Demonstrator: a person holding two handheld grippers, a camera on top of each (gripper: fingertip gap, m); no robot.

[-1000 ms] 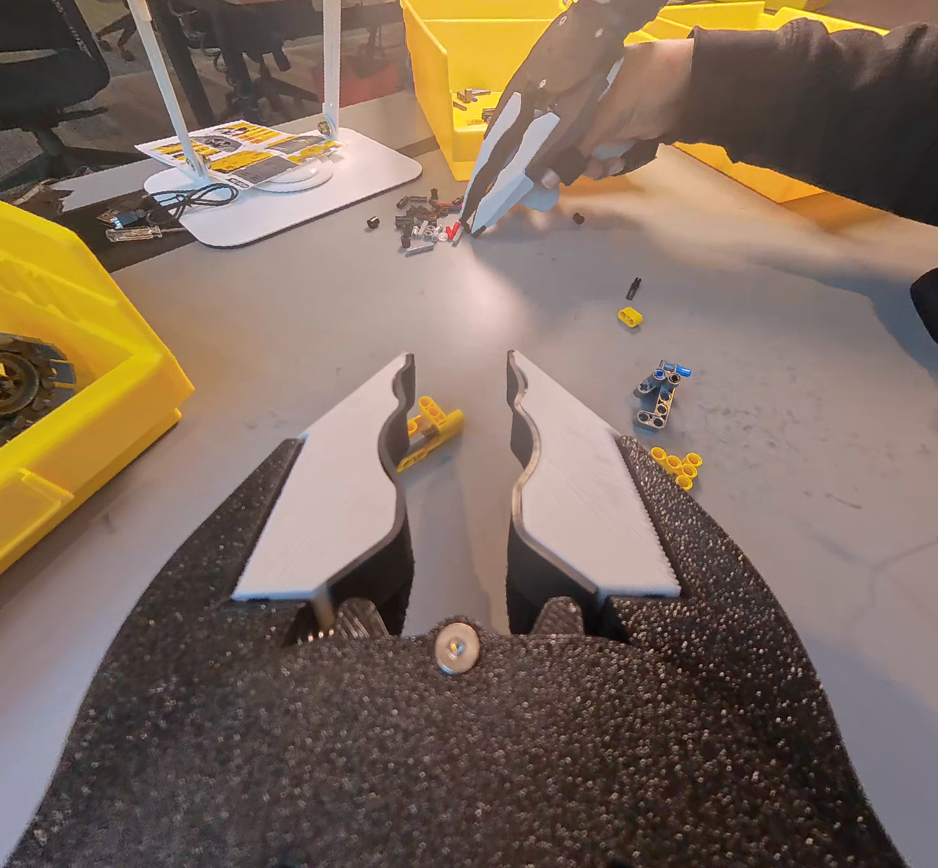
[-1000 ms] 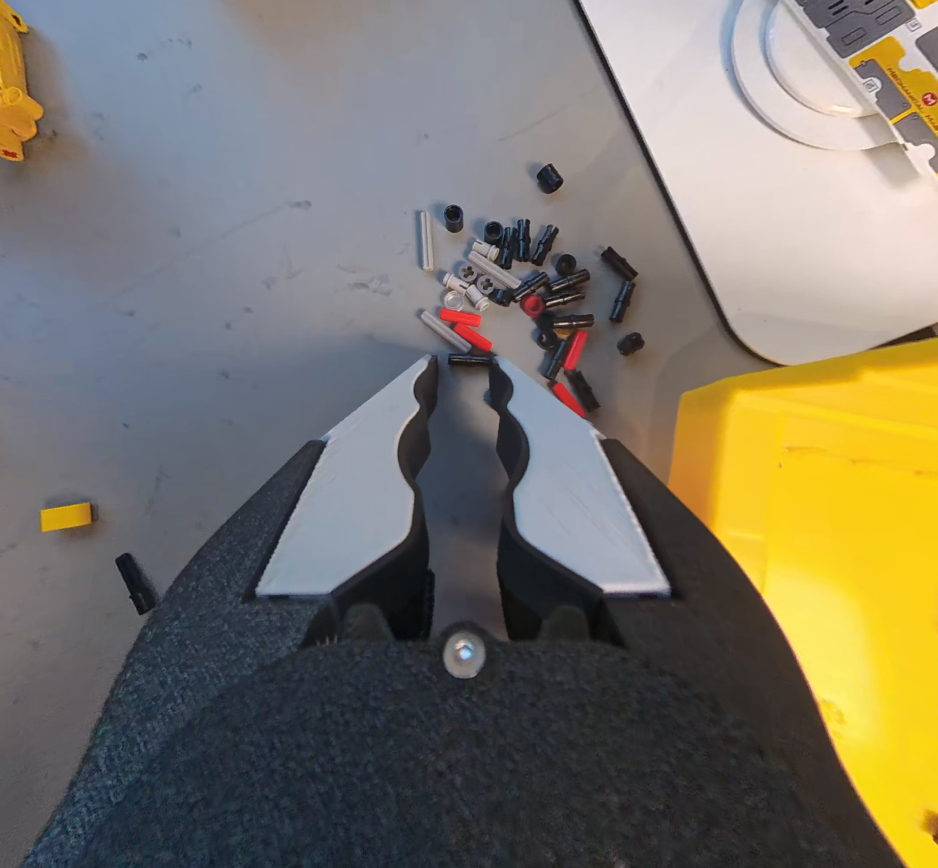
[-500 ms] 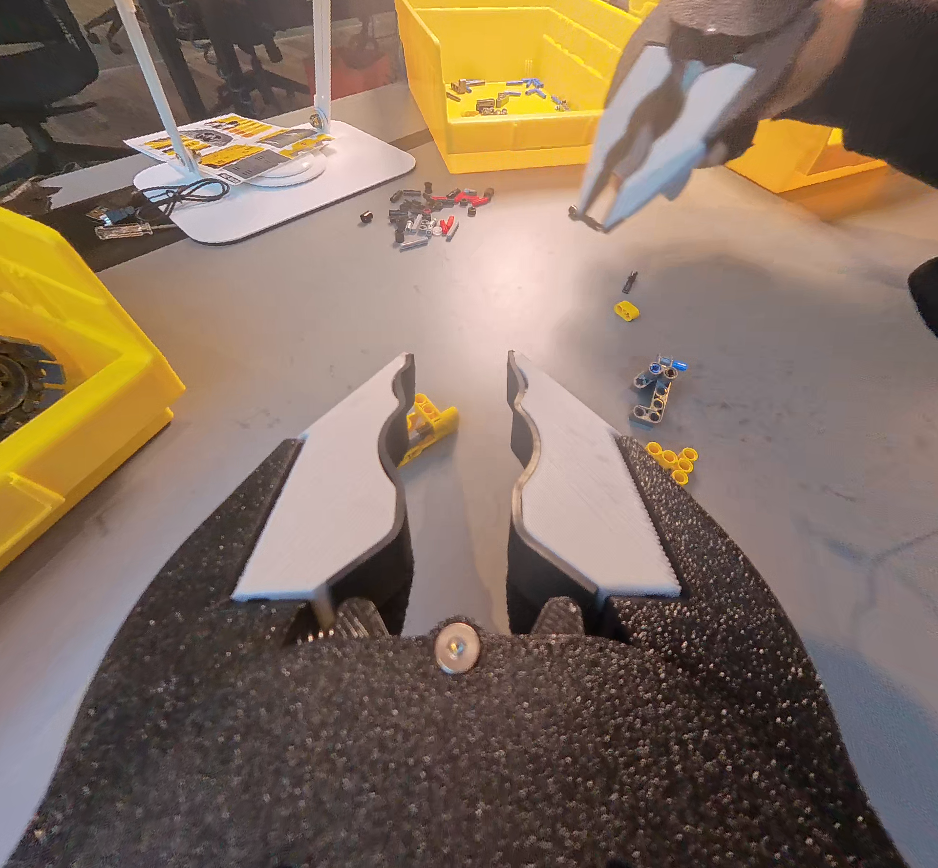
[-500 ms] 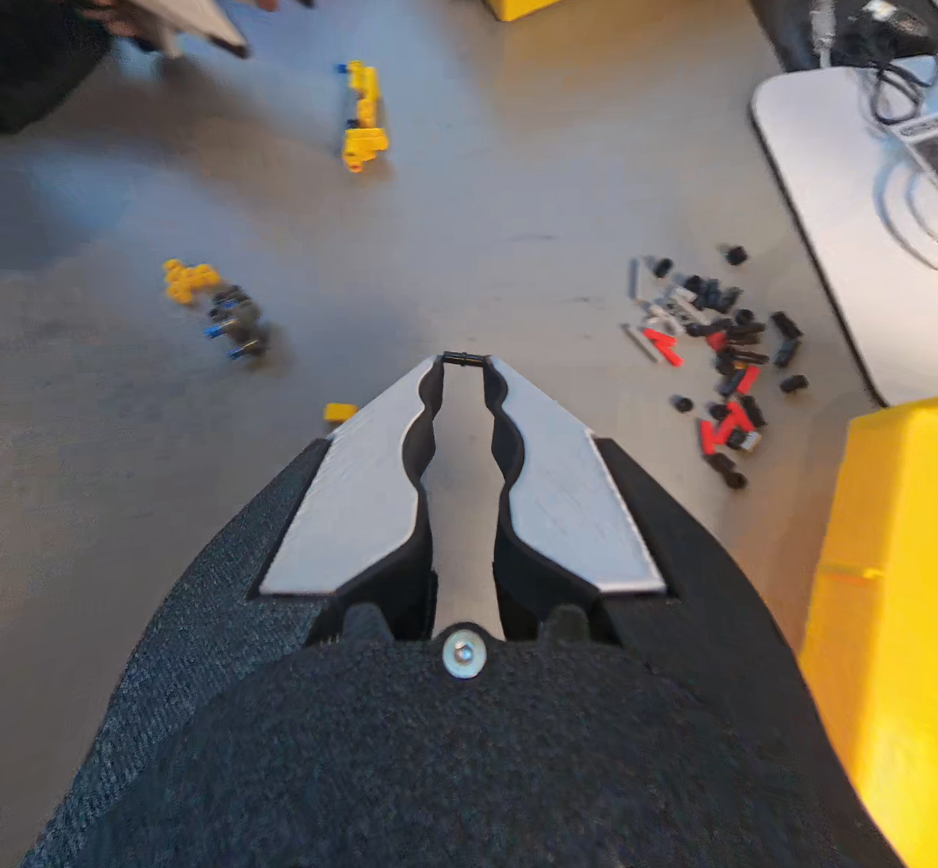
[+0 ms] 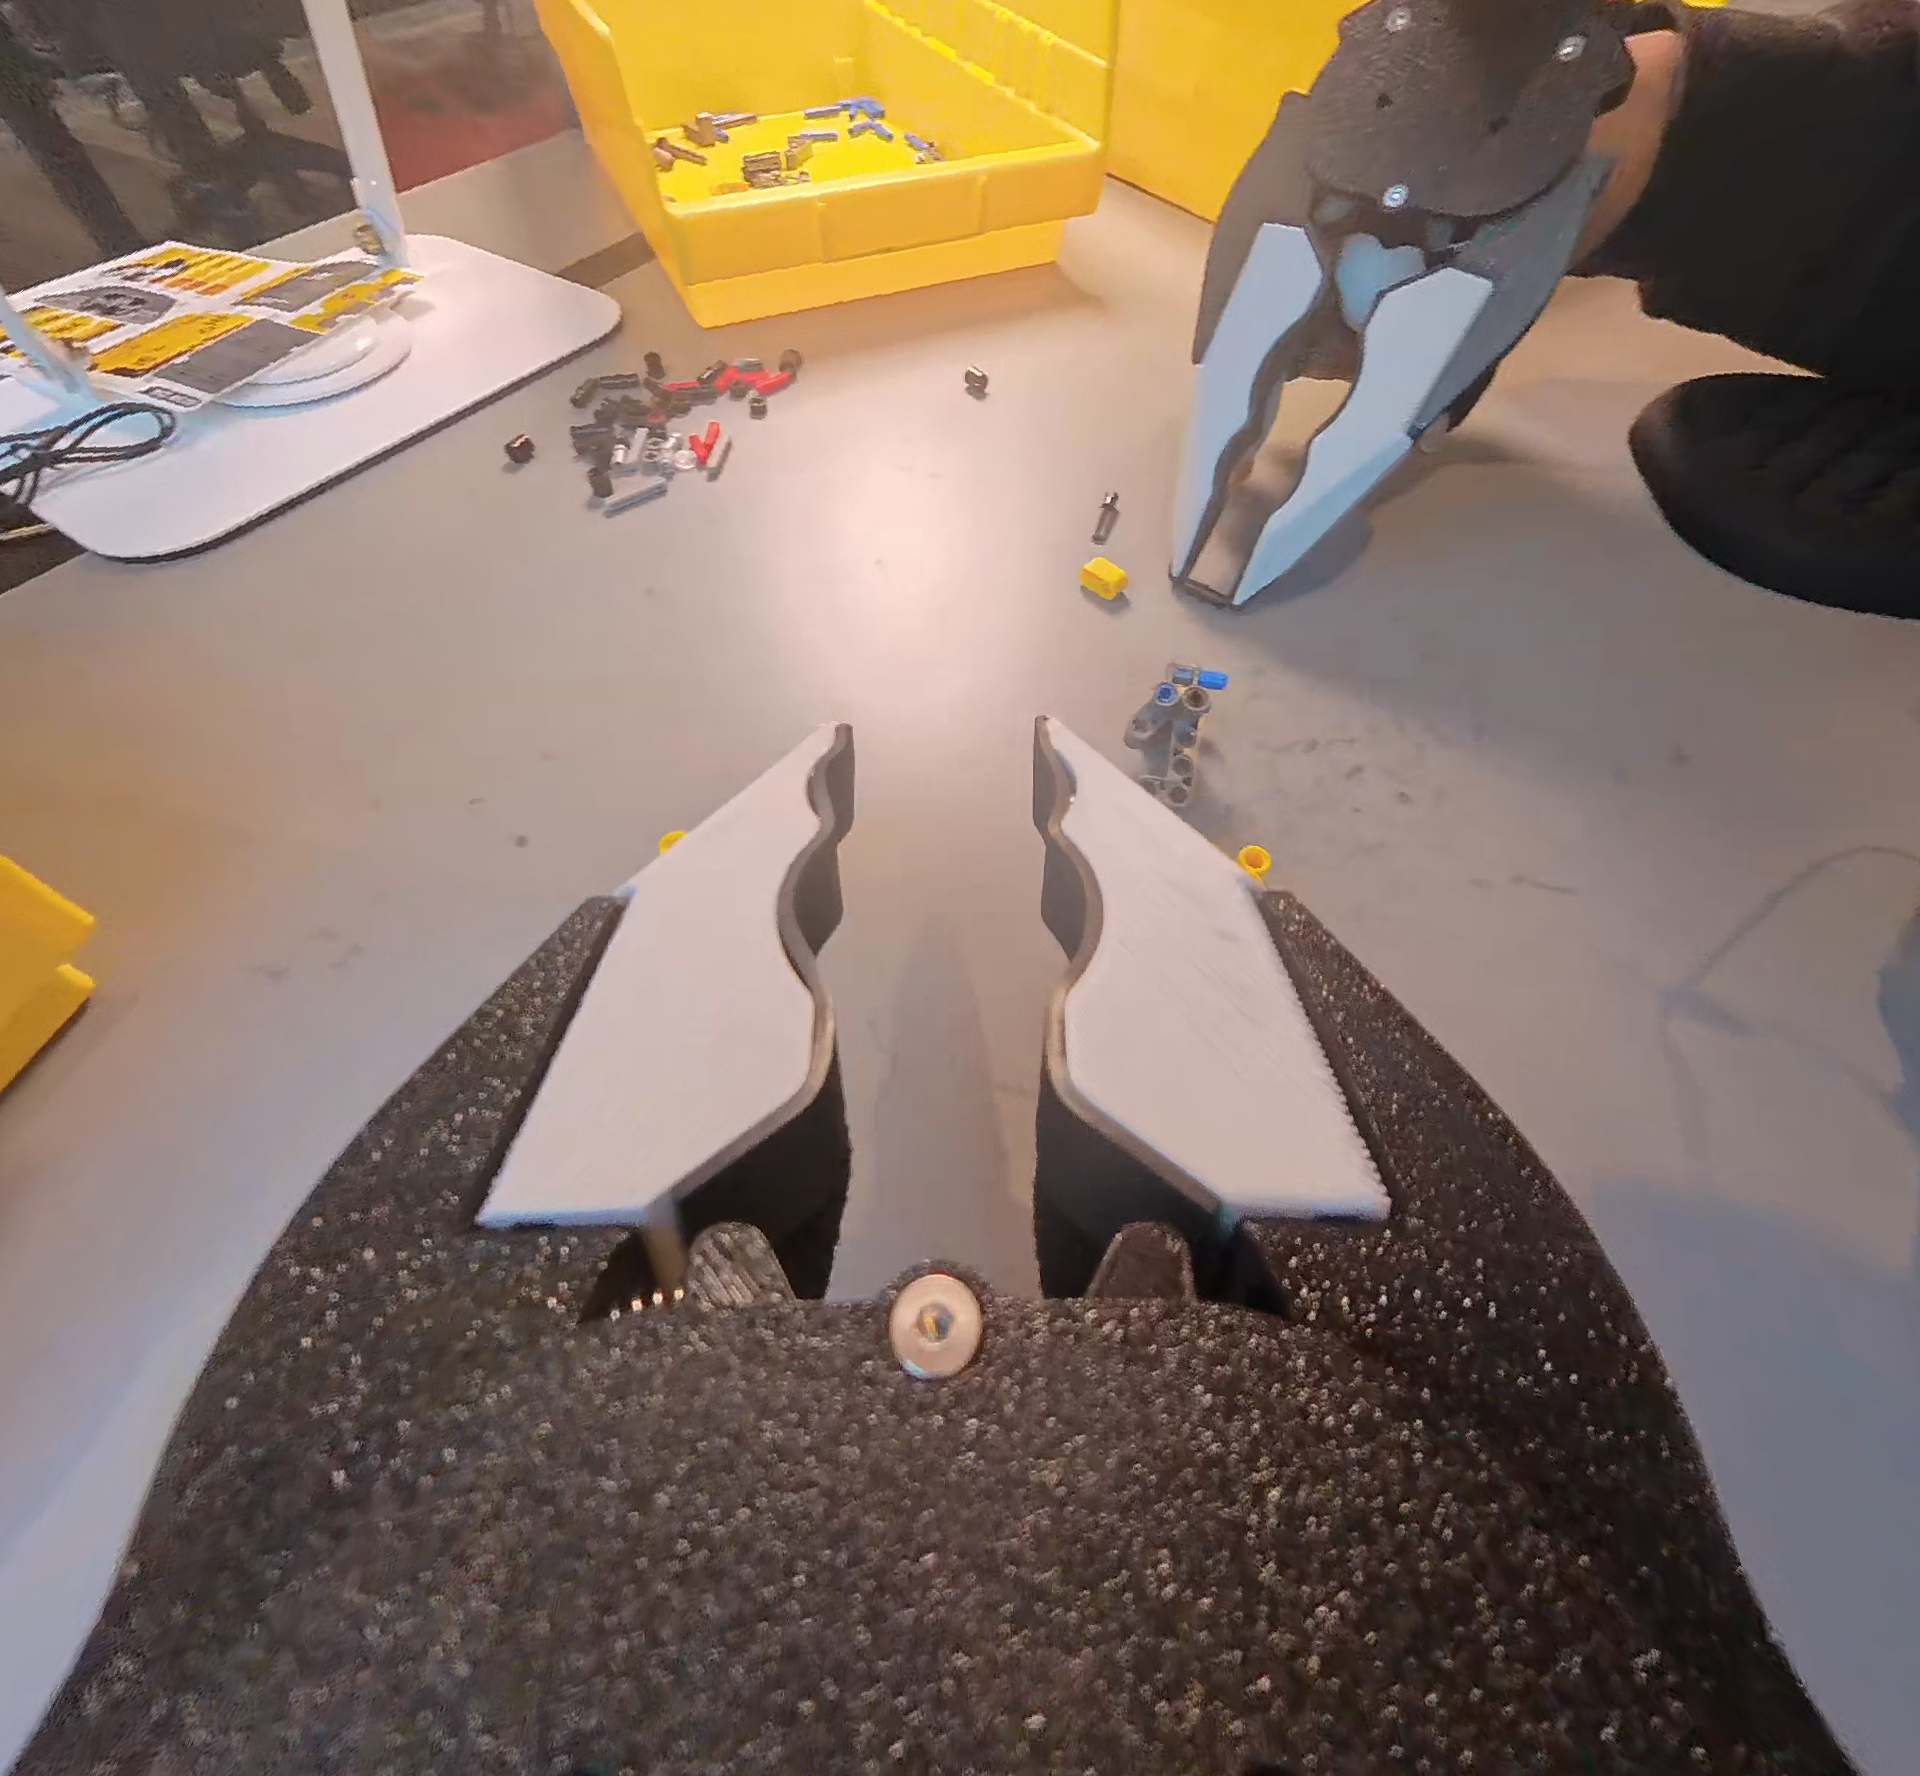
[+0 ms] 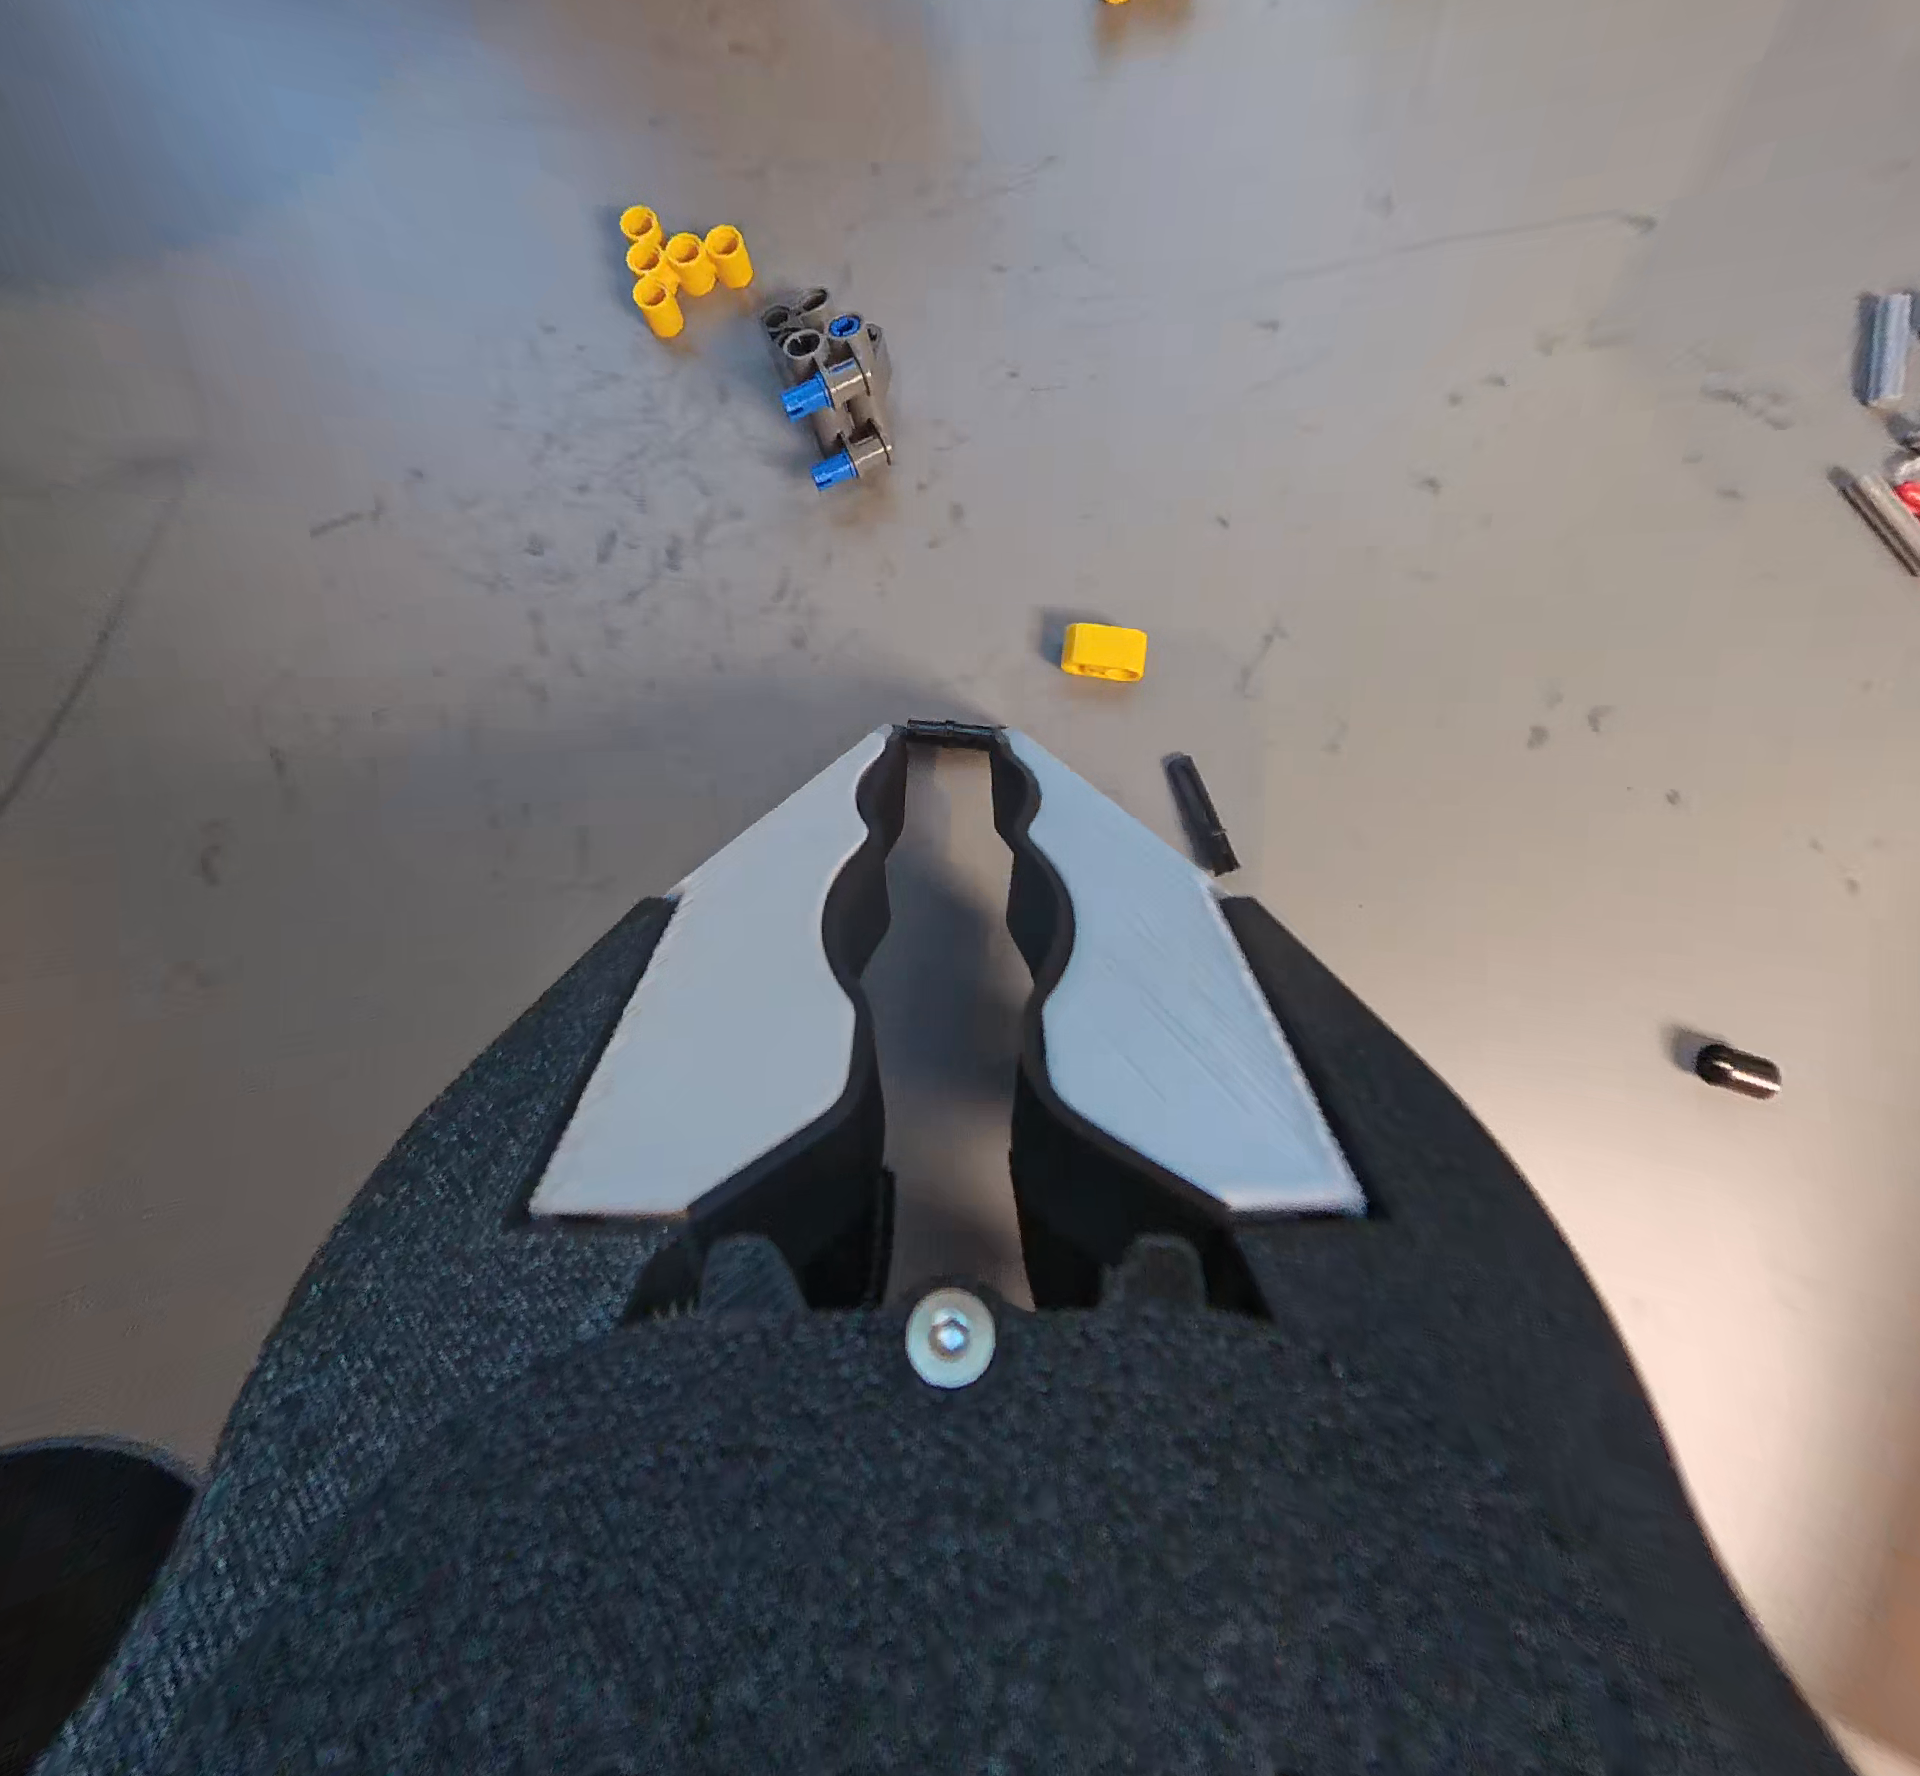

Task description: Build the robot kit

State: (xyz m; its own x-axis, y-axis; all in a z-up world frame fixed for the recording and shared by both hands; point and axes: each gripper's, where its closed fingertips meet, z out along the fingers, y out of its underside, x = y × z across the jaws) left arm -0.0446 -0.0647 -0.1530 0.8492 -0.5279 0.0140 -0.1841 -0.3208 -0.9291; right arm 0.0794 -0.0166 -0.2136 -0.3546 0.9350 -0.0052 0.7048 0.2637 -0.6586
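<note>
right gripper [image 6: 948, 737] pinches a small black pin [image 6: 948, 732] crosswise between its fingertips, long axis spanning the gap, low over the grey table [image 6: 416, 687]. yellow short beam [image 6: 1103, 652] lies just ahead-right, another black pin [image 6: 1202, 814] just beside the right finger, grey connector with blue pins [image 6: 836, 396] farther ahead-left, yellow bushes [image 6: 681, 266] beyond it. left gripper [image 5: 943, 760] empty, jaws apart, grey connector just ahead-right of it. yellow bin [image 5: 862, 272] and loose pin pile [image 5: 665, 417] well apart; bare table between the grippers
</note>
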